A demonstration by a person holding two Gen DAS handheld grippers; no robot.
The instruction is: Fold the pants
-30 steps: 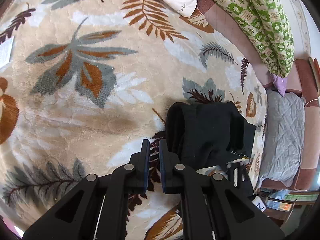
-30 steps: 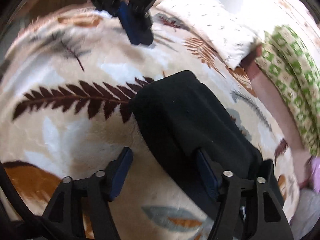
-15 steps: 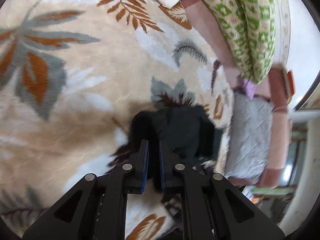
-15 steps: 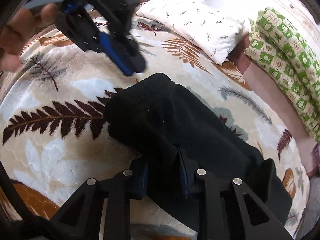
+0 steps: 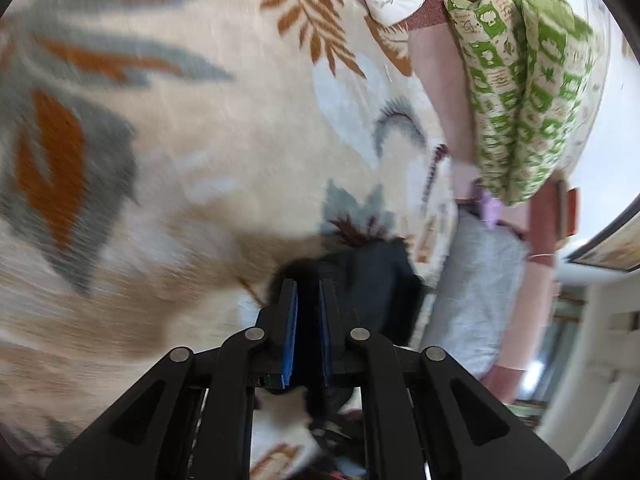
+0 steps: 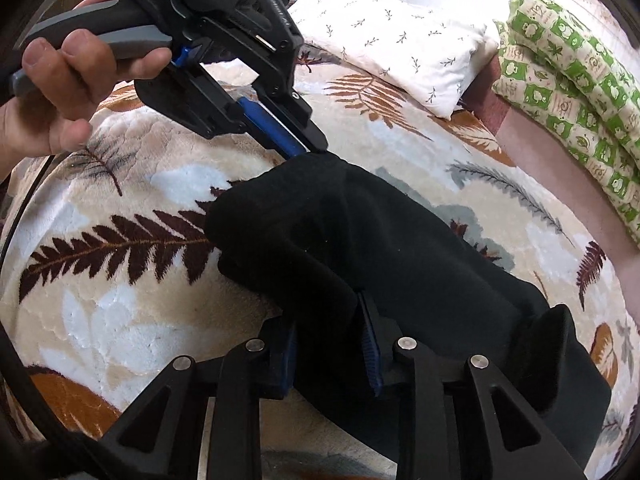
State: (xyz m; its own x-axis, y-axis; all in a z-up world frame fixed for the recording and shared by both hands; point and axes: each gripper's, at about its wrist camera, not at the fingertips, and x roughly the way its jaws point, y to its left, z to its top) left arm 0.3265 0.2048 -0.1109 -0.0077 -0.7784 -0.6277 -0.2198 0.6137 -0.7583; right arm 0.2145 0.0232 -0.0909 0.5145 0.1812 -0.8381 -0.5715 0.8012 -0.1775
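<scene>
**Both grippers pinch the folded end**

The black pants (image 6: 360,248) lie bunched at centre frame on the leaf-print blanket (image 6: 120,312). The right gripper (image 6: 332,344) pinches the near fold; the left gripper (image 6: 304,148), upper left, nips the far corner. Likely next: carry this end over evenly. Open blanket lies left; the pillow (image 6: 400,40) and green quilt (image 6: 568,80) crowd the upper right.

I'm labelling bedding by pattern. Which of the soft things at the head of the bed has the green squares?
The rolled quilt at the far right: green-and-cream checks. The pillow beside it is white with small dark sprigs.
</scene>
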